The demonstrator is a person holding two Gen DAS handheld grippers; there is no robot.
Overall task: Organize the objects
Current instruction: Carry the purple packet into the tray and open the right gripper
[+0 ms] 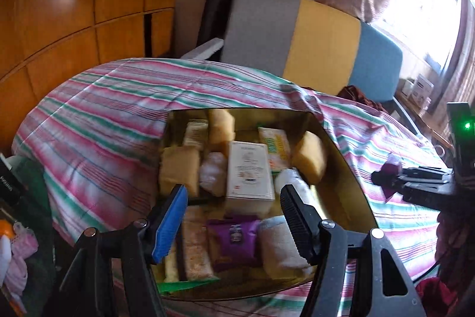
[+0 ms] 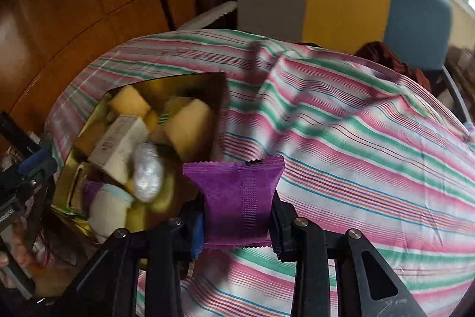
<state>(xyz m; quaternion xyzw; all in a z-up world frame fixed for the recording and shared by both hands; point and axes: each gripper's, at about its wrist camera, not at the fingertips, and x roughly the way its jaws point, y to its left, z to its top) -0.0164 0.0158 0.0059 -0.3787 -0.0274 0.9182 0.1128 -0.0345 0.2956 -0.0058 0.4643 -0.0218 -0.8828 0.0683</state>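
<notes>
Purple packet [image 2: 237, 198] sits nearest the right wrist lens, pinched across its middle by the right gripper [image 2: 237, 216], jaws closed on it, both crimped ends sticking out free. It hangs over the striped bedcover [image 2: 356, 138], just beside the right edge of the gold box [image 2: 219, 85] but not yet over it. Risk 1: the wrapper looks soft and slick, so w/ a mid-pinch it could slide or twist out during a fast swing and land on the cover, not in the box. Risk 2: the box is already crowded, w/ a white carton [image 1: 249, 174], yellow sponges [image 1: 308, 156], a foil lump [image 2: 147, 174], a rolled towel [image 1: 279, 245] and a second purple packet [image 1: 234, 236] near its front edge; dropping onto that heap could let the packet bounce off or tip over the wall. Left gripper [image 1: 234, 216] hangs over the front part of the box, jaws wide apart, nothing between them. Both tools heading for the same box could clash, esp. near its right edge. The box rests on soft bedding, so a knock may shift it.
</notes>
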